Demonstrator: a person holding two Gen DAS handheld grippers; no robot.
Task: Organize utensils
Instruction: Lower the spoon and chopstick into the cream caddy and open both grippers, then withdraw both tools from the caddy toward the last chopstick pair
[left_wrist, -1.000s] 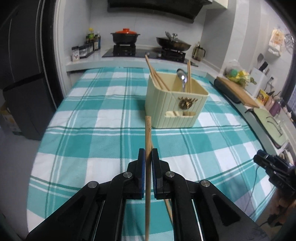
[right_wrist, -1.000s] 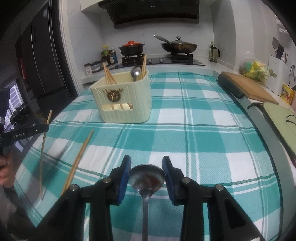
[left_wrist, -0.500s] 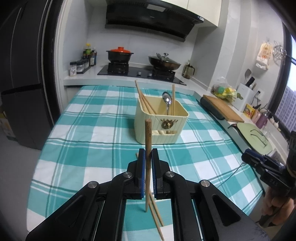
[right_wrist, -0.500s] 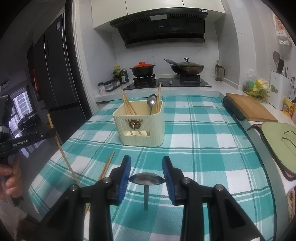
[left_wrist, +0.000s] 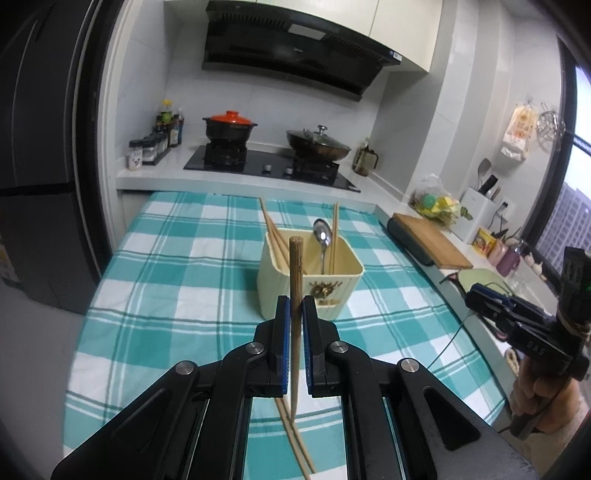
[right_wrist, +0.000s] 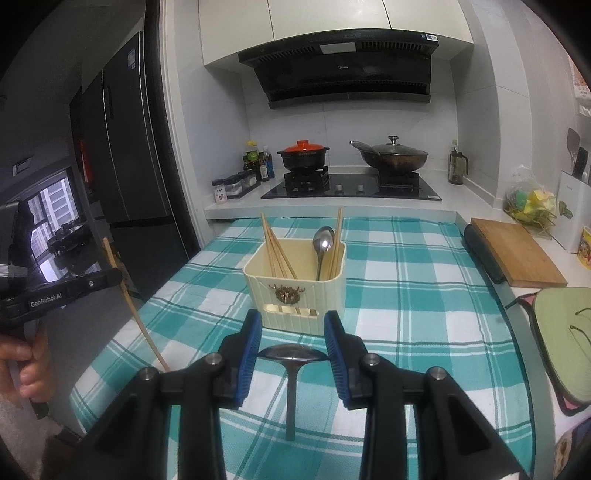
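Note:
A cream utensil holder (left_wrist: 309, 284) (right_wrist: 295, 291) stands mid-table on the teal checked cloth, with several chopsticks and a metal spoon (right_wrist: 322, 243) upright in it. My left gripper (left_wrist: 294, 325) is shut on a wooden chopstick (left_wrist: 295, 280), held nearly upright above the cloth in front of the holder. Two more chopsticks (left_wrist: 295, 439) lie on the cloth below it. My right gripper (right_wrist: 293, 347) is shut on a metal spoon (right_wrist: 291, 356), gripped across its bowl with the handle hanging down. In the right wrist view the left gripper (right_wrist: 117, 276) and its chopstick (right_wrist: 129, 302) show at the left.
Behind the table runs a counter with a stove, a red-lidded pot (left_wrist: 229, 127) and a wok (left_wrist: 317, 144). A wooden cutting board (left_wrist: 430, 240) and a green mat (right_wrist: 565, 332) lie at the right. A dark fridge (right_wrist: 125, 166) stands at the left. A person's hands hold both grippers.
Both grippers have risen above the cloth with their loads, the chopstick and the spoon. The holder now looks lower and farther, and two chopsticks lying on the cloth came into view.

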